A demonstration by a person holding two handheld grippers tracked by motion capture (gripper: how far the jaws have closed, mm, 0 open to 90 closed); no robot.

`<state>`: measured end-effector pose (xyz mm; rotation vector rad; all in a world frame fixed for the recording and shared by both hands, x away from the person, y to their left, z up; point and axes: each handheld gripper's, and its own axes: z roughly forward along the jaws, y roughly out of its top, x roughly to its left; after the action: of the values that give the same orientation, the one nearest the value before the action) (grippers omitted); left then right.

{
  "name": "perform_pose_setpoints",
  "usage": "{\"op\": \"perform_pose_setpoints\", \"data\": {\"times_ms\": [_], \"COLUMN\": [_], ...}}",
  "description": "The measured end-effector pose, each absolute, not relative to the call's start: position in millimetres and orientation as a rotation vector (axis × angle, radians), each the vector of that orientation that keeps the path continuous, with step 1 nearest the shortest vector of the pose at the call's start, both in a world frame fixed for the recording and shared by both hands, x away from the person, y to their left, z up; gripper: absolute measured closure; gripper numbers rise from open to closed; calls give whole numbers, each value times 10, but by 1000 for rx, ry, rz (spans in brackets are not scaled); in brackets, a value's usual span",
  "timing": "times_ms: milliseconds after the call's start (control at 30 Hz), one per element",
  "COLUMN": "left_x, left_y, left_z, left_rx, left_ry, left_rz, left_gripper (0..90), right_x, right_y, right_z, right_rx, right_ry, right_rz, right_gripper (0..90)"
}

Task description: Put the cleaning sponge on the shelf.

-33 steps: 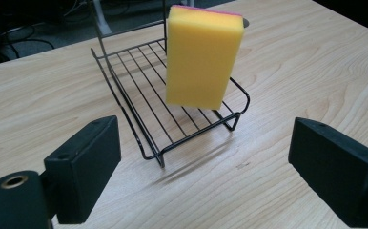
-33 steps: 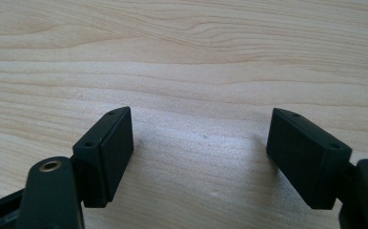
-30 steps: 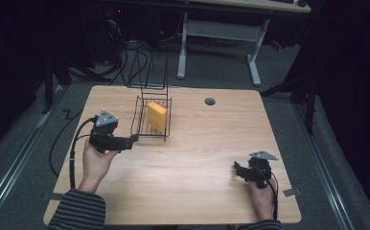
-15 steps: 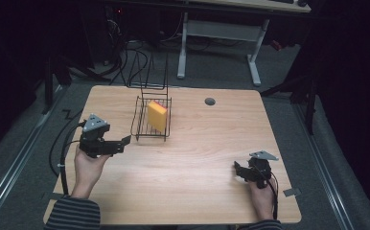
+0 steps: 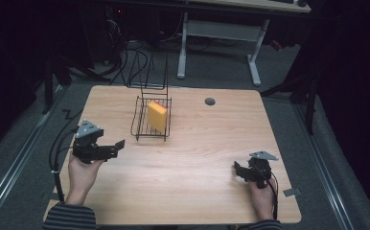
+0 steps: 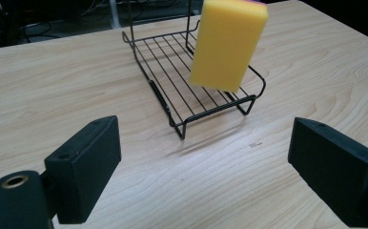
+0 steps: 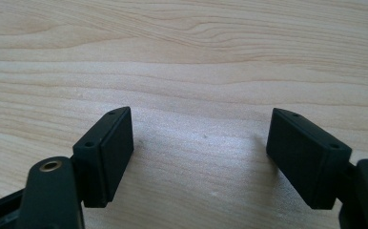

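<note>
Sponge (image 5: 157, 116), yellow, leans upright in the black wire rack (image 5: 144, 133) at the table's (image 5: 197, 191) far centre, left gripper (image 5: 119, 145) near-left of it, right gripper (image 5: 237, 168) near right, both with jaws apart and empty.

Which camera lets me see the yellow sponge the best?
The left gripper view: the yellow rectangular foam sponge looms large there, standing tilted in the black wire rack. The high view shows the sponge small and farther off. The right gripper view looks at the wooden table.
</note>
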<state>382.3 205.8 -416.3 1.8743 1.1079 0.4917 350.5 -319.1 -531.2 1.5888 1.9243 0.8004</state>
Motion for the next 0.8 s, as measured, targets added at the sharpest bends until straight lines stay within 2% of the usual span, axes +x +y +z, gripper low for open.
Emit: {"op": "perform_pose_setpoints", "data": {"times_ms": [800], "left_x": [3707], "left_y": [2266], "left_z": [-4475], "left_rx": [1852], "left_ry": [1179], "left_rz": [437], "left_gripper": [129], "right_x": [3503], "right_y": [-3190], "right_z": [-5311], "right_rx": [1590], "right_ry": [1923], "right_rz": [799], "right_gripper": [244]}}
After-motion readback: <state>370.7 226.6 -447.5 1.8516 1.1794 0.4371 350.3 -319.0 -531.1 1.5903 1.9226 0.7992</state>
